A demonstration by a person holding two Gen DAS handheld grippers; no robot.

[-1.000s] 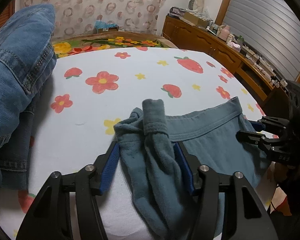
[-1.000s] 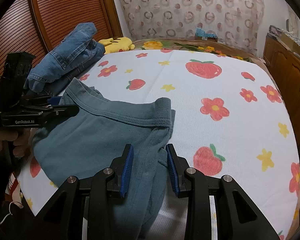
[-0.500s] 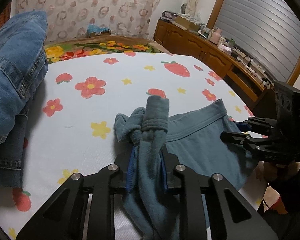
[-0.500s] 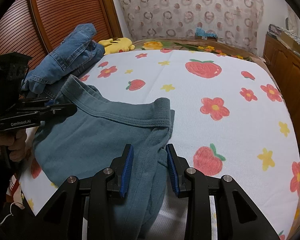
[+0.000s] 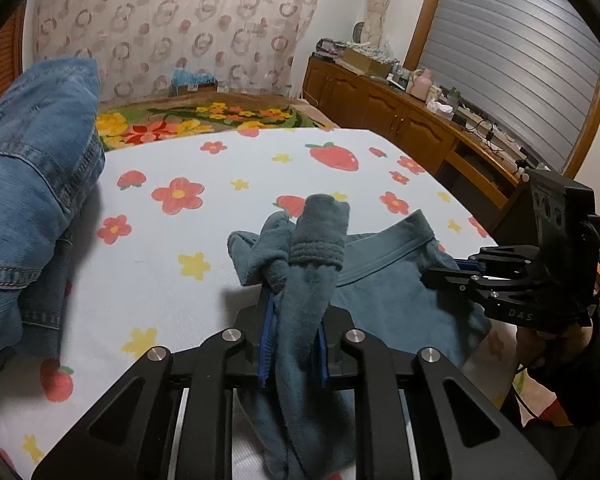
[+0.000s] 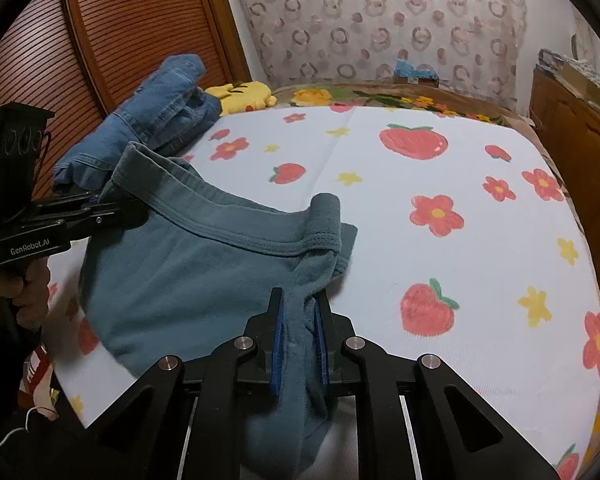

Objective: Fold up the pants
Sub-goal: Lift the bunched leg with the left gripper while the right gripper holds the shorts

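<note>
Teal pants (image 6: 188, 280) lie on the bed (image 6: 440, 208), waistband running straight across from the left tongs (image 5: 293, 322) to the right tongs (image 6: 299, 330). Both have just closed and clamp a waistband corner; legs hang toward the person.

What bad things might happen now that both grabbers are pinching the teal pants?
1. The left gripper and right gripper have just been closing on bunched corners of the teal pants, so the waistband might lift uneven.
2. The thick fabric could slip from the fingers.
3. The pants might drag against the nearby jeans.
</note>
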